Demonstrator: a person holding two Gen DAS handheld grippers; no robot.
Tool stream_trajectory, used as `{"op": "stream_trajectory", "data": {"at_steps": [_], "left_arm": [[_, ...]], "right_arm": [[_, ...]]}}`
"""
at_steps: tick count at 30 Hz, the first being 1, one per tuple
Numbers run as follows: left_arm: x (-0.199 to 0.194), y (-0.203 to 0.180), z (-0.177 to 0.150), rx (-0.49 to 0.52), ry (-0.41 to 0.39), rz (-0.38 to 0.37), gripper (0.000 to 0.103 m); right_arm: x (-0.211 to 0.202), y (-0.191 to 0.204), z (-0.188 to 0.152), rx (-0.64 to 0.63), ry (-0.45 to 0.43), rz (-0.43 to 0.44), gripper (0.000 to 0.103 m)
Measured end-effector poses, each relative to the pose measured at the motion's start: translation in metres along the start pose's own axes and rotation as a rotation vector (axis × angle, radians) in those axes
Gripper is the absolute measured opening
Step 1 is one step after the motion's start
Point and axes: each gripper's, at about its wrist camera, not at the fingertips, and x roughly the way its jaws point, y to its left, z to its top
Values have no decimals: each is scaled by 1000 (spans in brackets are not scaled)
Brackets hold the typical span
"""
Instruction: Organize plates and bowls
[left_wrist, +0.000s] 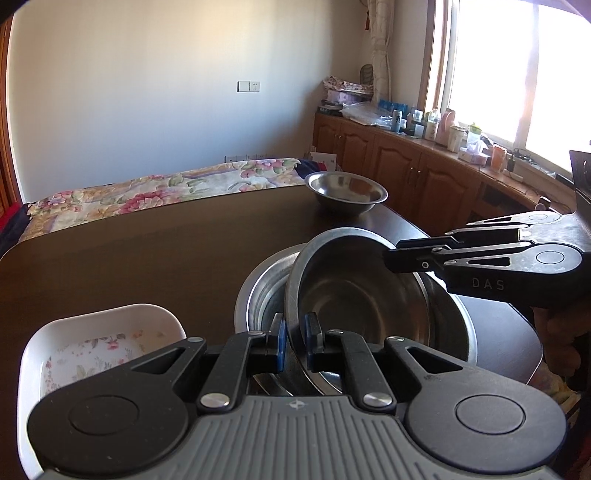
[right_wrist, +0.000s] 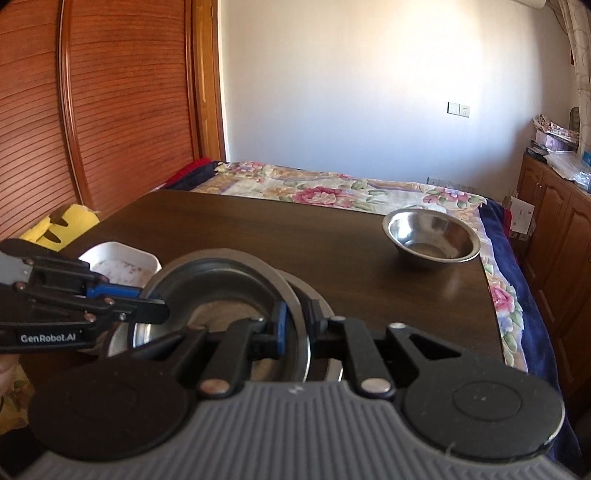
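While both grippers pinch opposite rim edges of the tilted round steel bowl (left_wrist: 354, 295), left gripper (left_wrist: 295, 341) and right gripper (right_wrist: 297, 325) nearly closed, it sits half-nested in the larger steel basin (left_wrist: 258, 288), probably for stacking. Another small steel bowl (right_wrist: 431, 234) waits at two o'clock; white floral dish (left_wrist: 99, 343) at nine.

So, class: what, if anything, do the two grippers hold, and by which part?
Both grip the same tilted steel bowl by its rim: the left gripper on one side, the right gripper on the opposite side.
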Motion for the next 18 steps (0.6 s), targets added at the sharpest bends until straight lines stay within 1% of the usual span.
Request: {"op": "stream_trajectory", "data": {"at_steps": [13,18], "left_arm": [[5,-7,-6,23,-1,32,14],[6,-8,-7,26,1,39,15]], "right_arm": [[8,1,-3,-8,10,-7,14],[12,7,-6,-46,13,-27,13]]}}
